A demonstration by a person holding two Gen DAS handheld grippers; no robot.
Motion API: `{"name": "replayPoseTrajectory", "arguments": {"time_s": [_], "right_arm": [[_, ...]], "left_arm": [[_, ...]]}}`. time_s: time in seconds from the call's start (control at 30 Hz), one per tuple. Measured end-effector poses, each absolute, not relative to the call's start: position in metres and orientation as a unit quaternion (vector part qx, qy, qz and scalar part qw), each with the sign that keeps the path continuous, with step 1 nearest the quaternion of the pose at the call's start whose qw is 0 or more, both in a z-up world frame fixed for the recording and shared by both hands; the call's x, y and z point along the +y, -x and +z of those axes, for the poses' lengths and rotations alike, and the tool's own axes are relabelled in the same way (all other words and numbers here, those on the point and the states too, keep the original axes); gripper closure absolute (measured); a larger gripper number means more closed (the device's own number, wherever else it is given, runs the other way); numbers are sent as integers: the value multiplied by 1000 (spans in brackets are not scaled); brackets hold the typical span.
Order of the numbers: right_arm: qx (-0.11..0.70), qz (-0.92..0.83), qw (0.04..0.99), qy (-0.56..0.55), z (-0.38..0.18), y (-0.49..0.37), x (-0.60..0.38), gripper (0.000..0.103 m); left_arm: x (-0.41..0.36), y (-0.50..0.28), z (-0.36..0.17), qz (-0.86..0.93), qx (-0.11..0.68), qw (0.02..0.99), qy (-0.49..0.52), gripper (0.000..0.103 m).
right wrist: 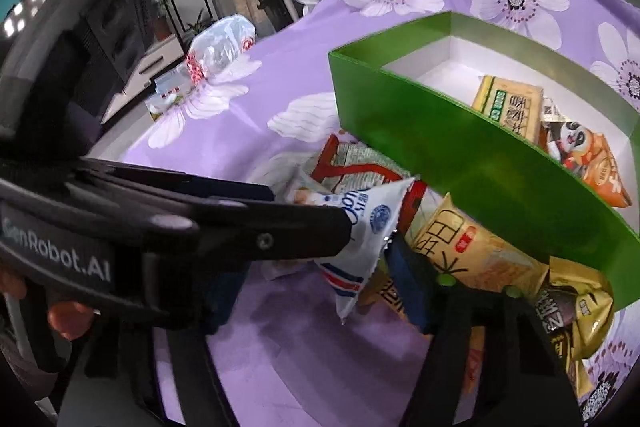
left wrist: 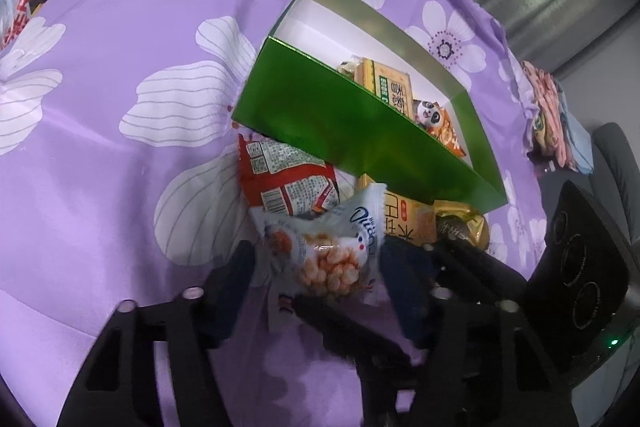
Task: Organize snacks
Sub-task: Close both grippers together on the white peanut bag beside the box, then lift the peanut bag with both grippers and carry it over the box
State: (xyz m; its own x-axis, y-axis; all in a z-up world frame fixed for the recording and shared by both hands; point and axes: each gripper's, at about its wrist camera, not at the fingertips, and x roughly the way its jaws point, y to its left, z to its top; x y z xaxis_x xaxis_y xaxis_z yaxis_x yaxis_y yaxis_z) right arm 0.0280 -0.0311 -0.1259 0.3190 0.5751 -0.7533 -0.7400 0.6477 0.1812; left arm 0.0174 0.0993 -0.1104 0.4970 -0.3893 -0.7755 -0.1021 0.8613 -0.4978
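Sorting partway done: shiny green cardboard box (right wrist: 452, 163) on the purple floral-cloth surface (left wrist: 120, 187) holds two packets. Left gripper (left wrist: 320, 267) is clamped on a white puffed-snack packet (left wrist: 328, 255) beside the box; right gripper (right wrist: 400, 267) straddles a yellow packet (right wrist: 476, 251), grip unclear. Red and gold packets remain outside.

On the purple flowered tablecloth (left wrist: 120, 167) the open green cardboard box (left wrist: 320, 115) holds two snack packets (left wrist: 394, 83) at its right end, with loose snack packets (left wrist: 288, 179) lying before its near wall.
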Motion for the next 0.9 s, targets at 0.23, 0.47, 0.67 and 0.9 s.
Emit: {"name": "replayPoseTrajectory", "arguments": {"time_s": [0.23,0.47,0.67,0.9], "right_arm": [[418,409,806,89,-127,-30,-32,53],[401,407,817,81,-119,-26,-36,54],[377,400,832,81,-104,-19,-41,54],[363,387,843,84,-90,-13,-48,54]], "left_arm": [[96,-18,-115,-91,500,824,249,51],[88,-14,-100,-89,480,845,218,53],[83,-9,-85,-99,455,861,203,53],[74,-7,-73,-116,437,871,193,53]]}}
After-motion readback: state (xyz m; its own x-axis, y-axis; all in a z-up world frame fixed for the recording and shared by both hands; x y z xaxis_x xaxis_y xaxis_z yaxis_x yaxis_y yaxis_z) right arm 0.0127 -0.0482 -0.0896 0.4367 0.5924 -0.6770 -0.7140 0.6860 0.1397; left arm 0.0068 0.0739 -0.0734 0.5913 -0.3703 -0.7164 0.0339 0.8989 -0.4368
